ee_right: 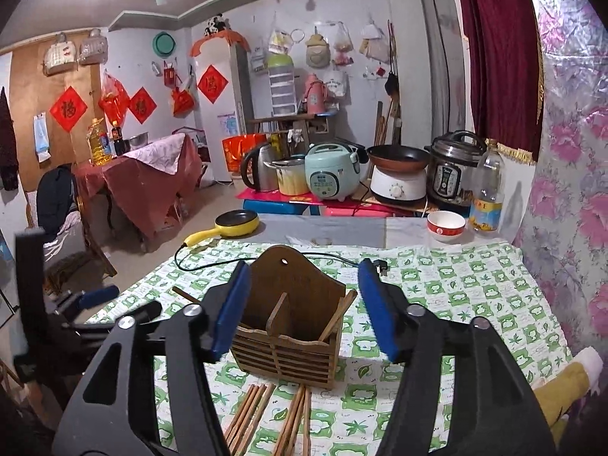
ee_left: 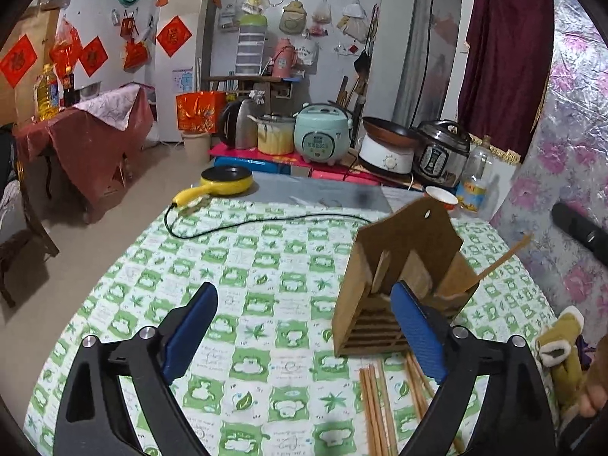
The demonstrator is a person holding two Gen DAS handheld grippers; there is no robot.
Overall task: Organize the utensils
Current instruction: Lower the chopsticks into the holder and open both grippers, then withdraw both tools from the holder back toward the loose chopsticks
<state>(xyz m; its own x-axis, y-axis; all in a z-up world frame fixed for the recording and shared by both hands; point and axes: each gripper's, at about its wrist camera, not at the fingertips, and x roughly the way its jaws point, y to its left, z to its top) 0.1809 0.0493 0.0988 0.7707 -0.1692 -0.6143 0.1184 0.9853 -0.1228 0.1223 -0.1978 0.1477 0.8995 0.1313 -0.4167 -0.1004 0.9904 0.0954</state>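
Sorting chopsticks into the wooden holder [ee_right: 288, 326] is the step I judge to be in hand: the holder stands upright on the green-checked tablecloth [ee_right: 456, 296], and one chopstick [ee_right: 336, 317] leans in its right compartment, while another stick pokes out past the holder's left side. Loose chopsticks [ee_right: 266, 414] lie in two bundles on the cloth just near of the holder. My right gripper [ee_right: 304, 311] hangs over the holder with its blue pads spread wide, pinching nothing. My left gripper [ee_left: 304, 334] is likewise spread and empty, its right pad overlapping the holder [ee_left: 399, 288] in that view; whether it touches, I cannot tell. Next move, as I read it: drop one gripper to the near bundles [ee_left: 380, 410], close on a single stick or small group, lift, tip upright and feed into a compartment; thin sticks flat on cloth may slip or roll. Writing: red diamond wall posters [ee_right: 68, 108] carry a Chinese character; the yellow label on the clear bottle [ee_right: 486, 190] is too small to read.
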